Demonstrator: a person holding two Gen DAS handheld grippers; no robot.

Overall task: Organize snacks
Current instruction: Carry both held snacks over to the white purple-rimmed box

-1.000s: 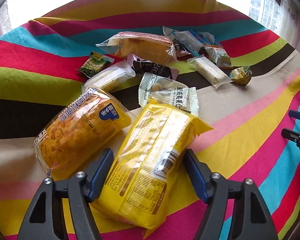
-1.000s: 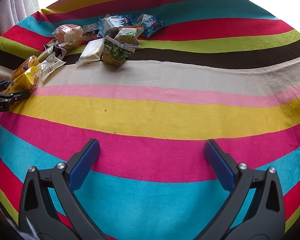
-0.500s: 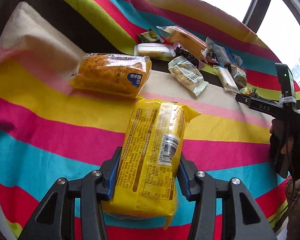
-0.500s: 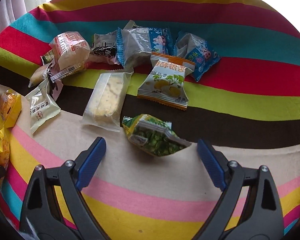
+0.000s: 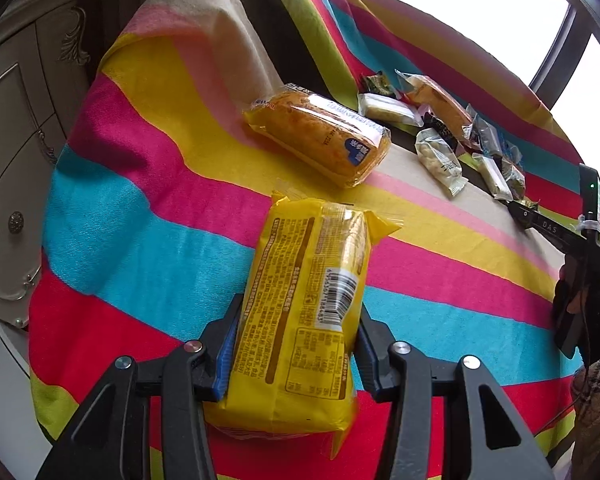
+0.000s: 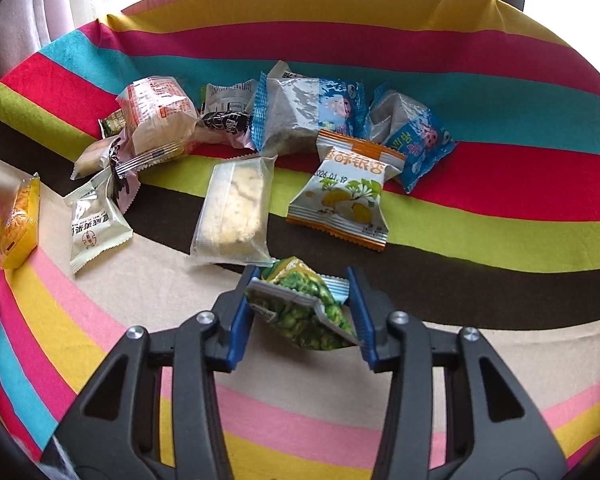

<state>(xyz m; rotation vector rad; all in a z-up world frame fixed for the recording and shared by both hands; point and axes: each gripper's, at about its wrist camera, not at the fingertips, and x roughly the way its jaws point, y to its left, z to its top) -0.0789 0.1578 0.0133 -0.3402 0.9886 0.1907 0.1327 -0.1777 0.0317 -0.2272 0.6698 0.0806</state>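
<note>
My left tongs (image 5: 296, 344) gripped the yellow packet (image 5: 304, 312); my right tongs (image 6: 300, 312) had just closed on the green pea bag (image 6: 300, 312).

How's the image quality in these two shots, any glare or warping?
Left wrist view: the window is blown out white, and the striped cloth bows with fisheye curve. Right wrist view: evenly lit and sharp on the snack pile, blown out at the top edge.

Two close wrist views — shared snack pile (image 6: 236, 148)

Yellow packet (image 5: 300, 320); green pea packet (image 6: 304, 312); rainbow-striped cloth (image 5: 140, 220).
</note>
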